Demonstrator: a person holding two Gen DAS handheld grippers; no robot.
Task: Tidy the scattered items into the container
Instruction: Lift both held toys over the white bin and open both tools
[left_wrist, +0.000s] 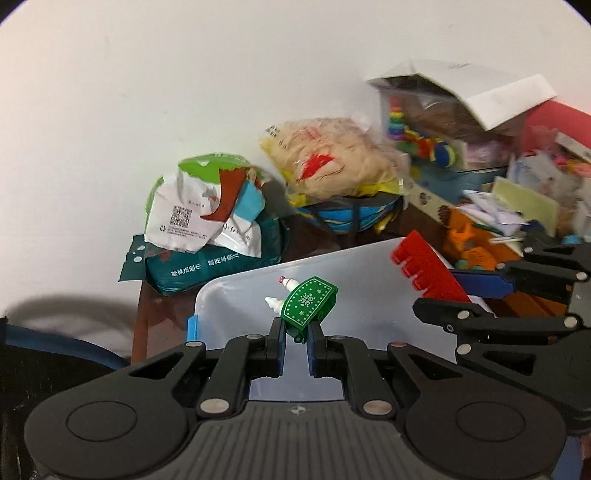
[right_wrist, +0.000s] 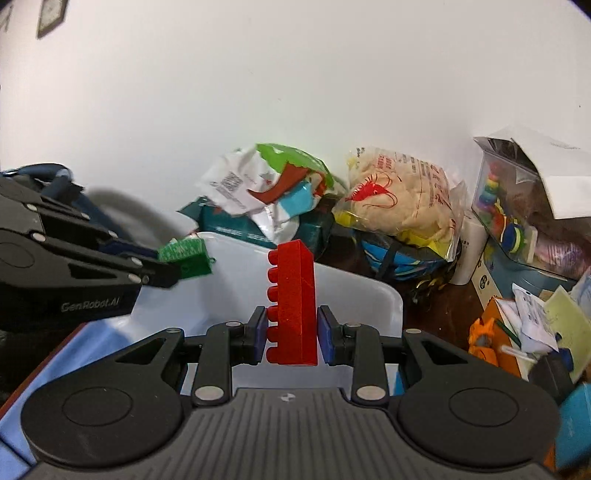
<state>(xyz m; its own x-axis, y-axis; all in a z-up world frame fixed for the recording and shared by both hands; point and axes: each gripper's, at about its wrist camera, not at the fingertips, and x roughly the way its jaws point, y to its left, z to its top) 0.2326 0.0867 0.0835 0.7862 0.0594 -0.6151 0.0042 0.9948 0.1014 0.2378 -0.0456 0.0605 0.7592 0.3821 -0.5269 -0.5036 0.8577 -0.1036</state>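
Plainly, both hands are carrying a load toward the pale, translucent container (left_wrist: 236, 295), which lies below and ahead of them on the dark tabletop (left_wrist: 144, 314).

On the left, the left claw (left_wrist: 295, 334) is closed tight on a small green toy (left_wrist: 308, 306) printed with white snowflakes; white pieces with a red tip poke out behind it. The toy sits tilted between the blue pads, gripped by its lower edge only, so the hold looks shallow. It hangs over the container's pale surface, near the left rim.

Further right, the right claw (right_wrist: 291, 328) is nearly closed on a red building block (right_wrist: 295, 299), which stands upright with its studs facing left. The pads press its flat sides low down, so most of the block rises above the grip.

Behind the container, against the white wall, are a crumpled green and white bag (left_wrist: 207, 206), a bag of prawn crackers (left_wrist: 332, 158) on a blue basket, and a clear toy box (left_wrist: 436, 122) at the far right.

To do this step well, I would bring each claw fully past the rim and lower it before letting go, so neither piece bounces out. The two claws are close together, so releasing one at a time would avoid a knock. The tall block may tip as the pads part; easing it down near the bottom should help.
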